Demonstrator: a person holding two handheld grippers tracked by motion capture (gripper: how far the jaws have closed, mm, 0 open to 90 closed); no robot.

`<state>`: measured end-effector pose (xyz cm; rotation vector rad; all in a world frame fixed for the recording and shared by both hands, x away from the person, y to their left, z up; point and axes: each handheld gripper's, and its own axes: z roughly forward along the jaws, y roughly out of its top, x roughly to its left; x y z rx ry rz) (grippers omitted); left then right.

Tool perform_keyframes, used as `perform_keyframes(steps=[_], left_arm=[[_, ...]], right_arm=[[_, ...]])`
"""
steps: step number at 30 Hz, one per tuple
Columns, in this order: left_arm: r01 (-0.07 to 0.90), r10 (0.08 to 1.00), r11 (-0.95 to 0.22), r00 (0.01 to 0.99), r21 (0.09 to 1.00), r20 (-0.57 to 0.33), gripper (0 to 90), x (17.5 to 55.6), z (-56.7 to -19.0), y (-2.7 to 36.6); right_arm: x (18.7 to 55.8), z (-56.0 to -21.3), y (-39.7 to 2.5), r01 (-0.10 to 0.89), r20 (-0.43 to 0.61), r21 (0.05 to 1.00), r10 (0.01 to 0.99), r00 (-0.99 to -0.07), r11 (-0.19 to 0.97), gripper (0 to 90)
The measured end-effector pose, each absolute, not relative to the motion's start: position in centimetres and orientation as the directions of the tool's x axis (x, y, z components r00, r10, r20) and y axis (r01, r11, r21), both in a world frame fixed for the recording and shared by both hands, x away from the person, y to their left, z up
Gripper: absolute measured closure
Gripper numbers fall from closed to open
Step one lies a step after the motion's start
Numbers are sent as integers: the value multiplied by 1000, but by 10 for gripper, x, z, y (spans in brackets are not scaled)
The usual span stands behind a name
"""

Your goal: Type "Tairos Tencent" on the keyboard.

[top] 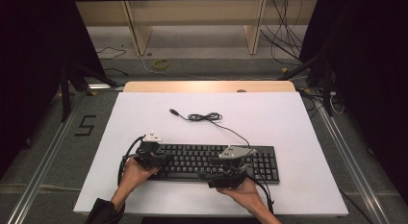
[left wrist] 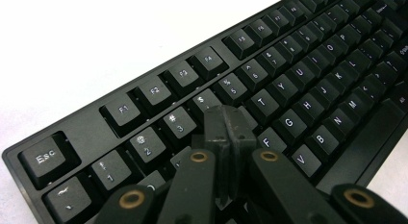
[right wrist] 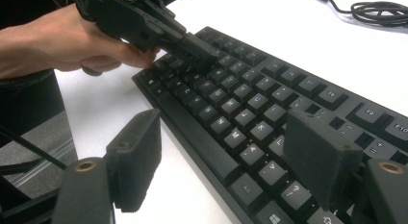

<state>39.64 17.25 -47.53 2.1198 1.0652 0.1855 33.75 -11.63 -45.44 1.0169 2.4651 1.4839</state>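
1. Left hand-held gripper [left wrist: 226, 125]: jaws pressed together, nothing between them, tips down on the keyboard [left wrist: 288, 89] near keys 4 and R; exact key under the tips hidden by the jaws.
2. Same left hand-held gripper seen from the right gripper view [right wrist: 199, 53]: closed tips touching the upper key rows at the keyboard's left end, held by the left hand [right wrist: 62, 41].
3. Right hand-held gripper [right wrist: 231, 156]: jaws wide apart, holding nothing, hovering over the keyboard's front edge; one jaw over the counter [right wrist: 144, 113], the other over the lower key rows.
4. Keyboard [top: 211, 161]: flat on white counter [top: 144, 113], near front edge, cable [top: 204, 117] coiled behind it.
5. High view: right hand-held gripper [top: 226, 178] jaw tips hard to make out against the black keys; forearms cut off at bottom edge.
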Motion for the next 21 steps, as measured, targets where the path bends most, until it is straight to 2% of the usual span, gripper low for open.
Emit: perform_keyframes(steps=[7, 9, 21], left_arm=[[635, 743, -377, 642, 675, -189, 895, 396, -475, 172], [641, 745, -363, 636, 676, -203, 850, 396, -474, 173], [639, 732, -321, 636, 699, -246, 732, 390, -462, 178]], right_arm=[[337, -454, -116, 494, 253, 813, 579, -775, 307, 306], [337, -454, -117, 495, 254, 814, 581, -773, 304, 306], [337, -453, -116, 492, 251, 816, 579, -775, 304, 306]])
